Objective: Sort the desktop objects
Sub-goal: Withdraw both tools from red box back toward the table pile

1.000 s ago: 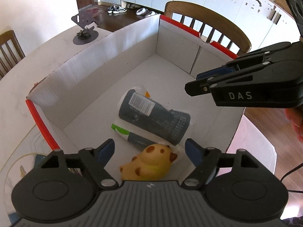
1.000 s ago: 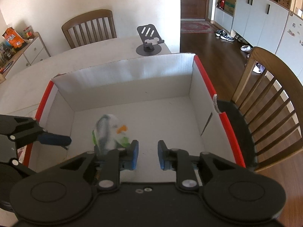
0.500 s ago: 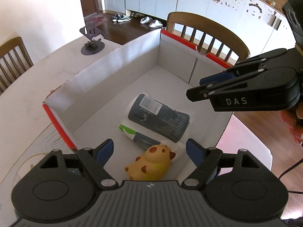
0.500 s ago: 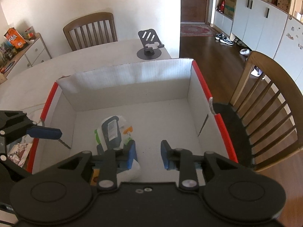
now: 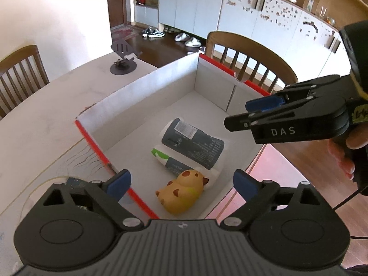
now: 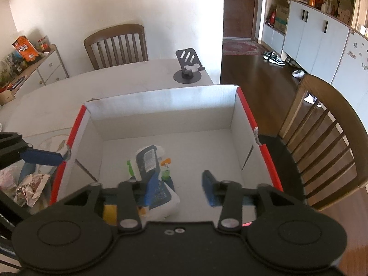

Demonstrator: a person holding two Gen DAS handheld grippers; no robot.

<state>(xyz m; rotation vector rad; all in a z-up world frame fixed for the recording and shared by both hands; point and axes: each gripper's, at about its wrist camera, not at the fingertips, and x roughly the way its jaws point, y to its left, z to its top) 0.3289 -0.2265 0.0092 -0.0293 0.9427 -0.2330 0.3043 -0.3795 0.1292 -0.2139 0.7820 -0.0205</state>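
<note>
The left gripper [image 5: 181, 181] hangs above the near end of the cardboard box [image 5: 142, 89], its blue pads spreading wide with nothing between them. Straight below it, on the box floor, lies a yellow squeeze toy with brown spots [image 5: 181, 193], close to the near wall. Touching the toy on its far side is a white tube with a green cap [image 5: 168, 159], and on top of that rests a grey pouch with a barcode label [image 5: 193, 146], lying slantwise across the middle of the floor.

The right gripper [image 6: 180, 187] hovers over the same box from its other side, its jaws opening and empty; the pouch lies under its left pad, not touched by it. The person's fingers [image 5: 342, 158] wrap its handle.

The box has red-edged rims and stands on the pale bench [image 5: 46, 119]. Beside the box's left wall, crumpled wrappers [image 6: 30, 188] lie on the bench. Farther off, near the bench's far edge, stands a dark phone stand [image 6: 187, 69]. Wooden chairs [image 6: 115, 46] ring the bench.
</note>
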